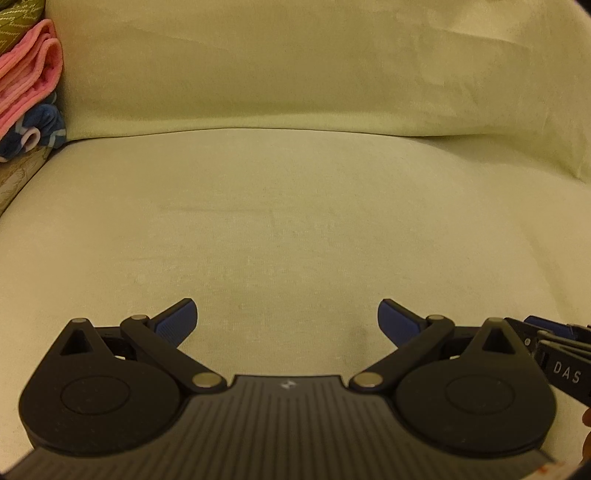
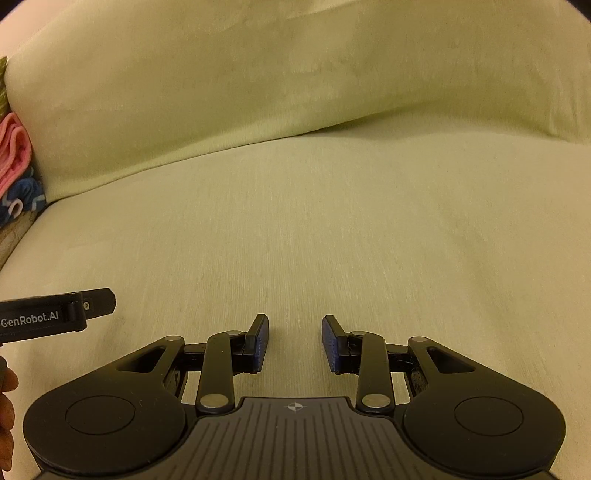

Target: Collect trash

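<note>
Over sofa cushion (image 1: 295, 221): left gripper (image 1: 287, 325) fingers wide, right gripper (image 2: 294, 343) narrow, both empty; "GenRobot.AI", "DAS" printed.

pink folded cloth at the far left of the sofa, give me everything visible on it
The pink folded cloth is soft fabric in salmon pink with paler stripes, folded in several layers whose rounded edges face the sofa seat. It lies tilted in a pile at the sofa's left end, leaning against the pale green back cushion. An olive patterned fabric sits above it and a blue printed fabric below, both touching it. The right wrist view shows it too. Neither gripper is near it; part is cut off by the frame.
</note>
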Action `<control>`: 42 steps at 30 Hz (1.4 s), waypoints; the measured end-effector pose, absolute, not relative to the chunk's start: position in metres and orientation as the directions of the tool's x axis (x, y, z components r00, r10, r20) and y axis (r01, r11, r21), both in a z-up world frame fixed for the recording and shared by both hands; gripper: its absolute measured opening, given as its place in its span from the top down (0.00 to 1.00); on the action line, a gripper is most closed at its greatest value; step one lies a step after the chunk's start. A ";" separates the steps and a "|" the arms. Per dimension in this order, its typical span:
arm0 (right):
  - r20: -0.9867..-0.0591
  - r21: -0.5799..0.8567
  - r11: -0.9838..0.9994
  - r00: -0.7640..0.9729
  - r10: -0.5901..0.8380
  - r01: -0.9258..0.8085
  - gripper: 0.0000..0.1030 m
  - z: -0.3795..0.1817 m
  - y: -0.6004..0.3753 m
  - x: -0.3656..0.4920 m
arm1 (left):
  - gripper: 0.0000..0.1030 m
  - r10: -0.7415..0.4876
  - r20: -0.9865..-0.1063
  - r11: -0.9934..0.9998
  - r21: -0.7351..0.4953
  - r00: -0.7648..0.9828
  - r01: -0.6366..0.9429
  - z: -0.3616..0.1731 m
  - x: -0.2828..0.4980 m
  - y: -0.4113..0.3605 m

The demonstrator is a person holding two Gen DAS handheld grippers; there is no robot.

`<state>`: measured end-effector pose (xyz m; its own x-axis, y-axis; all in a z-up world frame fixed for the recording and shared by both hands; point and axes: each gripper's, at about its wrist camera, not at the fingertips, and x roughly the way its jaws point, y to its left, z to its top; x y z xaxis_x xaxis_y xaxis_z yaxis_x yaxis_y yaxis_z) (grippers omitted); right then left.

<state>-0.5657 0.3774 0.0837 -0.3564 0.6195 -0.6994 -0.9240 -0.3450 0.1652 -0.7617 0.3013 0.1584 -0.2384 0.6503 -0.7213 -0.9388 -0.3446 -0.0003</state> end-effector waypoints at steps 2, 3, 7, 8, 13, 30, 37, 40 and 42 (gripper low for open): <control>-0.700 0.151 -0.344 -0.346 0.625 -0.927 0.72 0.084 0.376 -0.563 | 0.01 0.651 -0.722 -0.342 -0.004 -0.234 -0.940 0.157 -0.762 0.301; -0.700 0.149 -0.342 -0.343 0.626 -0.928 0.72 0.084 0.376 -0.562 | 0.01 0.652 -0.722 -0.341 -0.004 -0.234 -0.940 0.157 -0.761 0.300; -0.701 0.145 -0.330 -0.332 0.631 -0.933 0.72 0.087 0.376 -0.559 | 0.01 0.649 -0.727 -0.332 -0.005 -0.224 -0.943 0.157 -0.757 0.300; -0.701 0.144 -0.328 -0.330 0.632 -0.934 0.72 0.087 0.377 -0.558 | 0.01 0.650 -0.727 -0.330 -0.005 -0.223 -0.944 0.157 -0.756 0.300; -0.702 0.145 -0.319 -0.325 0.634 -0.937 0.72 0.087 0.374 -0.553 | 0.01 0.647 -0.731 -0.326 -0.008 -0.217 -0.945 0.156 -0.753 0.301; -0.676 0.126 -0.309 -0.310 0.669 -0.943 0.72 0.082 0.370 -0.549 | 0.01 0.644 -0.729 -0.341 -0.001 -0.232 -0.940 0.148 -0.750 0.307; -0.667 0.121 -0.310 -0.309 0.678 -0.943 0.72 0.080 0.369 -0.549 | 0.01 0.643 -0.728 -0.341 0.004 -0.236 -0.940 0.146 -0.745 0.308; -0.666 0.119 -0.310 -0.308 0.679 -0.943 0.72 0.080 0.369 -0.549 | 0.01 0.644 -0.728 -0.342 0.004 -0.237 -0.940 0.145 -0.746 0.307; -0.666 0.117 -0.311 -0.307 0.680 -0.943 0.72 0.080 0.369 -0.548 | 0.01 0.643 -0.728 -0.341 0.005 -0.237 -0.940 0.144 -0.747 0.309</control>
<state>-0.5484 0.3694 0.0797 -0.3068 0.6802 -0.6657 -0.9432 -0.3112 0.1167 -0.7471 0.3087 0.1435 -0.2374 0.6433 -0.7279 -0.9400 -0.3411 0.0051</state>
